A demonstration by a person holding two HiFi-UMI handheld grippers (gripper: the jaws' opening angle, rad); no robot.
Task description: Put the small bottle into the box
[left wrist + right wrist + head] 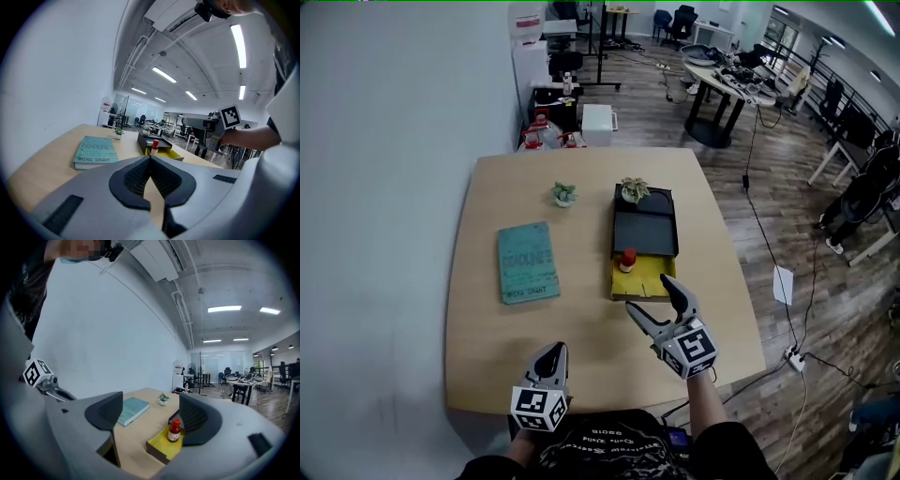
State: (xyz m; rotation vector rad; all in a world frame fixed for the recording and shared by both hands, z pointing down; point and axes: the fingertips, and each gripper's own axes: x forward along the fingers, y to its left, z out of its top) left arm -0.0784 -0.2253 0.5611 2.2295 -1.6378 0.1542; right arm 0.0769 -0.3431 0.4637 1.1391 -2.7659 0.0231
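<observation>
The small bottle [627,260], red-capped with a white label, stands upright in the yellow tray of the box [654,278], next to its black lid part [645,230]. My right gripper [647,293] hovers just in front of the box, open wide, with nothing between its fingers. In the right gripper view the bottle [175,430] stands beyond the right gripper [150,404], apart from its fingers. My left gripper [551,352] is shut and empty near the table's front edge. In the left gripper view, the bottle [154,147] shows far ahead of the left gripper [150,163].
A teal book [527,262] lies left of the box. A small potted plant [564,194] stands behind the book, and another plant [634,189] stands at the box's far end. The table's right edge [741,281] is close to the box. Office desks and cables lie beyond.
</observation>
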